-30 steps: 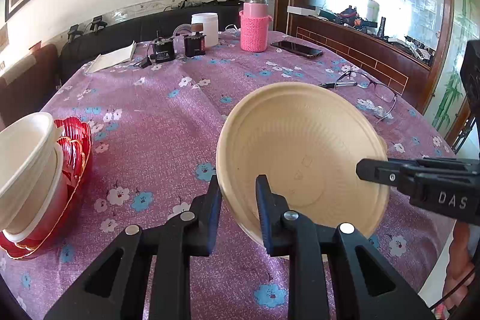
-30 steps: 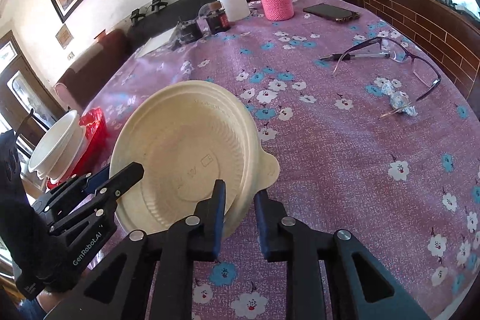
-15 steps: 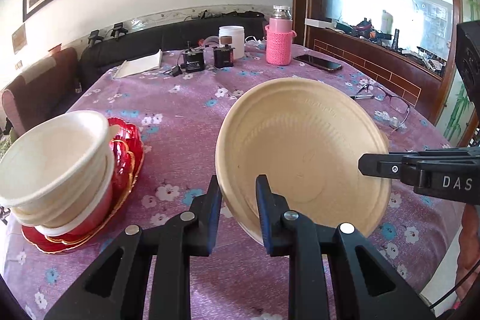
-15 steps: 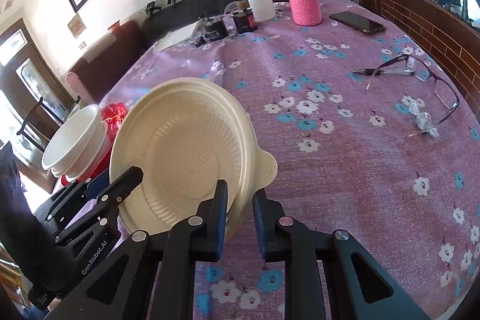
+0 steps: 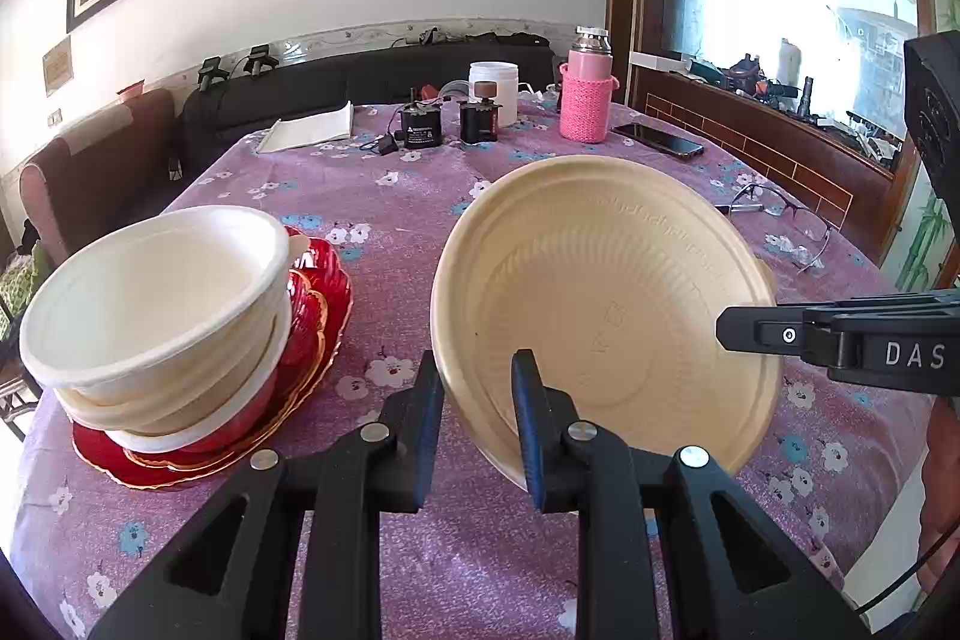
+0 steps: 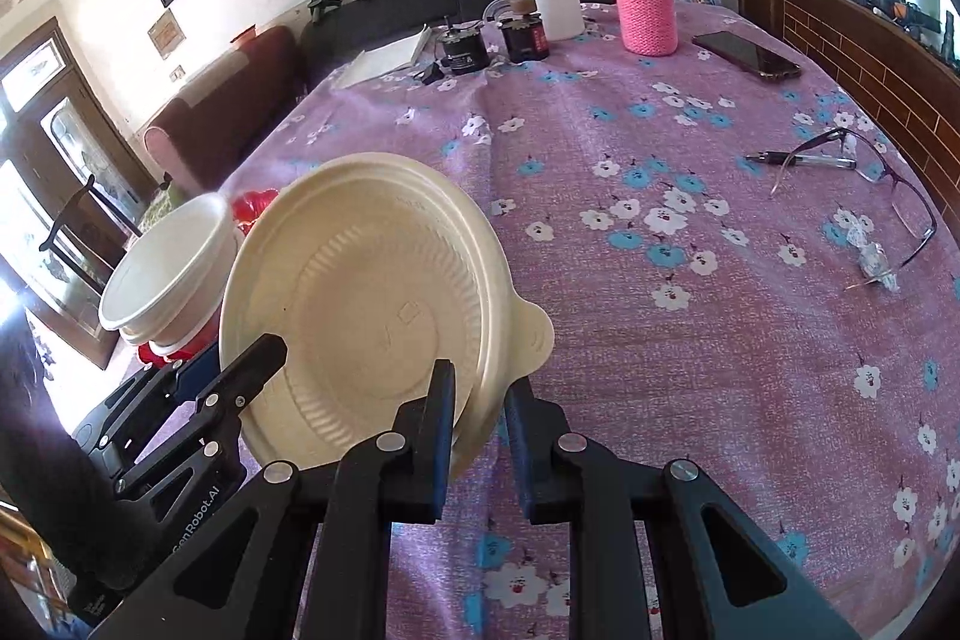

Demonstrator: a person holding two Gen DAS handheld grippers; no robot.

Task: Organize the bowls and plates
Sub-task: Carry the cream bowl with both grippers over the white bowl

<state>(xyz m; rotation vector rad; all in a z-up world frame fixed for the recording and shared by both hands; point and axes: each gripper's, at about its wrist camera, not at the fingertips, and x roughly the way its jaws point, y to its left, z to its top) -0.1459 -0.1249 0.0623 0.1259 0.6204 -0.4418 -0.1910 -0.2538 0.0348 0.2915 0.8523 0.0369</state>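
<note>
A cream plastic plate (image 5: 606, 304) with a small tab hangs tilted above the purple flowered tablecloth (image 5: 384, 202). My left gripper (image 5: 477, 391) is shut on its near left rim. My right gripper (image 6: 480, 403) is shut on the rim beside the tab, and shows in the left wrist view as a black finger (image 5: 774, 334) on the plate's right edge. To the left stands a stack of cream bowls (image 5: 162, 292) on red scalloped plates (image 5: 318, 322). In the right wrist view the plate (image 6: 360, 304) partly hides those bowls (image 6: 171, 265), and the left gripper (image 6: 240, 382) pinches its lower left rim.
At the table's far end stand a pink-sleeved flask (image 5: 585, 100), a white jar (image 5: 493, 85), two small dark containers (image 5: 480, 121) and a notebook (image 5: 312, 127). A phone (image 6: 747, 55), a pen (image 6: 804, 158) and glasses (image 6: 870, 196) lie on the right side.
Both grippers have carried the plate leftward toward the bowl stack and a little up. The stack now shows fuller and nearer in both views. Both grips are unchanged.
</note>
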